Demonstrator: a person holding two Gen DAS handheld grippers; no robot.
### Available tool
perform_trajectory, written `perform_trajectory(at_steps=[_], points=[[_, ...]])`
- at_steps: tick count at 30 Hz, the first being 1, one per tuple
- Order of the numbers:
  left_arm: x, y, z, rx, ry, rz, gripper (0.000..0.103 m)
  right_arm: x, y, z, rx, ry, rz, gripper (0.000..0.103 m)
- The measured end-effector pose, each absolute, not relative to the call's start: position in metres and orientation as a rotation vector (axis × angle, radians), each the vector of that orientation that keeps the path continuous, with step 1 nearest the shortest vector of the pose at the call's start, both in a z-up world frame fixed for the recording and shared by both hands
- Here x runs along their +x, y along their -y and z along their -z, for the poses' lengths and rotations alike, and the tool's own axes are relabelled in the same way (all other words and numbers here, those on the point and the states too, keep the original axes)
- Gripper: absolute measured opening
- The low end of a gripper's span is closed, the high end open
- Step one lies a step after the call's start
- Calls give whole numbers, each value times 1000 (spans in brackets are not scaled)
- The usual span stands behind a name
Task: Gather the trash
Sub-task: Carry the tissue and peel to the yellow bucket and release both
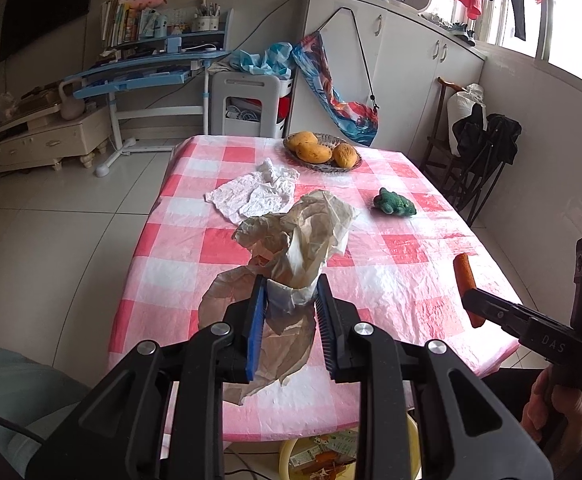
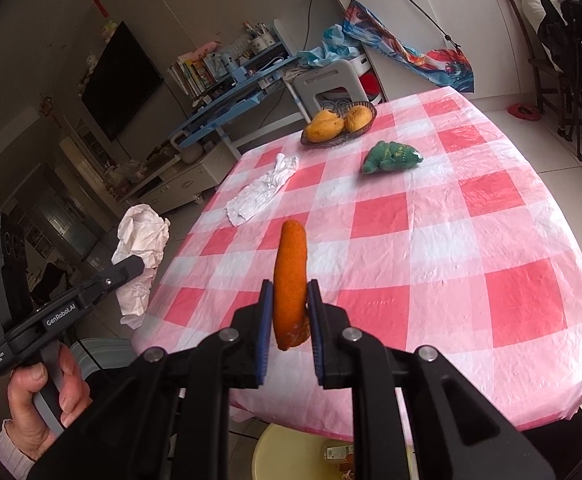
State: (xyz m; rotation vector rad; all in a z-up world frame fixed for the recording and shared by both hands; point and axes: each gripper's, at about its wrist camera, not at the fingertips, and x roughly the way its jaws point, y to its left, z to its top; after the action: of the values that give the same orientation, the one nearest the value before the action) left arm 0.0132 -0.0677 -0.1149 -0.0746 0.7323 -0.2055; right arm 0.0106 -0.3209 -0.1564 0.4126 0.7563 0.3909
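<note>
Black hand-held gripper (image 2: pixel 289 308) – blue pads, silver screws

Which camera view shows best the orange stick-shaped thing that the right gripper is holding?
The right wrist view. There the orange stick stands centred and nearly whole, clamped between the right gripper pads. The left wrist view shows it small, near the right edge, partly covered by a gripper finger.

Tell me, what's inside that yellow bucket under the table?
The yellow bucket sits below the table's near edge. Printed wrappers and something orange show inside. The tablecloth and the left gripper cover the rest, so its other contents stay unseen.
</note>
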Motion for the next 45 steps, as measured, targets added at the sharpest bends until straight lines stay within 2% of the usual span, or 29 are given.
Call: perform_trajectory(at_steps=[9,19,20,22,23,26,28,30,31,32,35,39,44,45], points=[[4,70,112,-87,-722,240,23,-10,309,154,394,-775,-421,18],[-38,88,134,-74,-801,317,23,-66,287,192,361,-1005,-377,21],[-44,90,138,-76,-815,329,23,-69,288,195,361,-1013,-361,25],[-55,94,147,-92,-855,362,23,-74,294,193,372,-994,-328,41],[-62,98,153,-100,-880,377,23,-75,298,190,374,-975,-305,43],[-79,109,173,-109,-973,444,26,-79,309,180,384,-909,-245,61],[-89,116,179,-81,-999,460,35,-82,315,177,400,-878,-206,77],[-96,121,175,-52,-979,455,47,-83,319,176,407,-864,-178,82],[-99,120,169,-40,-951,440,57,-83,319,177,406,-861,-163,86],[-102,119,160,-28,-914,419,69,-83,320,177,401,-857,-151,87],[-109,108,133,-8,-786,321,89,-84,319,177,371,-850,-119,89],[-114,86,98,-39,-600,225,95,-84,316,173,308,-825,-30,93],[-112,61,79,-113,-524,182,96,-115,283,140,18,-504,8,96],[-112,60,78,-102,-528,178,96,-115,275,139,-25,-519,-39,96]])
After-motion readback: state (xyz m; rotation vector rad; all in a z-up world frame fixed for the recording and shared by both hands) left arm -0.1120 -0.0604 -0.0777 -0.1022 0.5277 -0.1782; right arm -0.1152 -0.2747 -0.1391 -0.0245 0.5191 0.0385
